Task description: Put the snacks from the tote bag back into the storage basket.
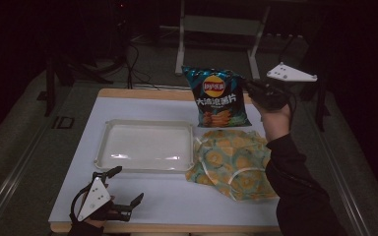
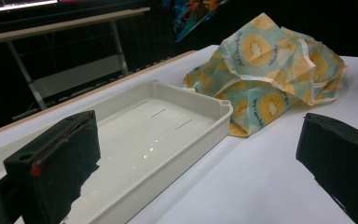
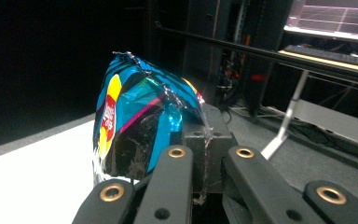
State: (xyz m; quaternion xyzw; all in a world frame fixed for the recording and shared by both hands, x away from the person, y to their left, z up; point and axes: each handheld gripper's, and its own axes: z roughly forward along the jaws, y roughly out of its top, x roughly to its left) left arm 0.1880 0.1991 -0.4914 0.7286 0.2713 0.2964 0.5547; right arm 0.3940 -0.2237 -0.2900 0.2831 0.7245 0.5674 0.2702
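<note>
High view: right claw (image 1: pixel 252 87) clamped on chip bag's (image 1: pixel 217 97) edge, holding it aloft beyond fabric bag (image 1: pixel 231 162). Left claw (image 1: pixel 127 189) wide open, empty, near tray (image 1: pixel 147 124). Likely next: lower chips into tray.

The chip bag (image 1: pixel 218 96) has a round red and yellow Lay's mark near its top. Below the mark, big white Chinese letters run across the bag: 大波浪薯片. In the right gripper view, the same red and yellow mark shows on the bag's side at 9 o'clock, too bent to read.
</note>
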